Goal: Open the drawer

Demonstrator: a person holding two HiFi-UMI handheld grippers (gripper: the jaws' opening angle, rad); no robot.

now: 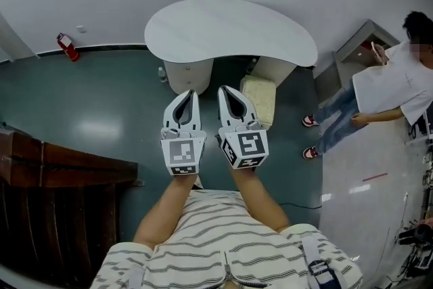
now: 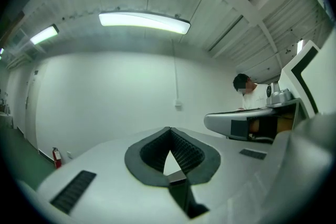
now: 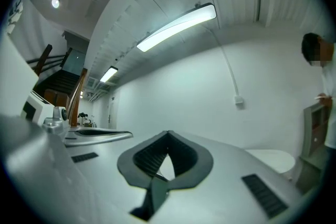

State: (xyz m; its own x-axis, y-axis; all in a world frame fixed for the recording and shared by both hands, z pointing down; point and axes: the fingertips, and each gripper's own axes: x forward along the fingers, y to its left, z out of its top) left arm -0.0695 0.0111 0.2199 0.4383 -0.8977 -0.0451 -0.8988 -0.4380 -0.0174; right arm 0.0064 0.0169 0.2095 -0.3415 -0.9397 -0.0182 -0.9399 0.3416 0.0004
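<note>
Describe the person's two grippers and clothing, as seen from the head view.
Both the left gripper and right gripper are white, tapering shells with black ribbed inner pads. Each carries a cube with black square markers. The person wears a striped shirt with short sleeves.

Both arms out front: left gripper (image 1: 193, 94) and right gripper (image 1: 222, 90) side by side, close but apart, tips pointing away from the torso. Both jaw pairs closed tip to tip (nothing between them). Left forearm (image 1: 166, 210) and right forearm (image 1: 260, 203) bare.
</note>
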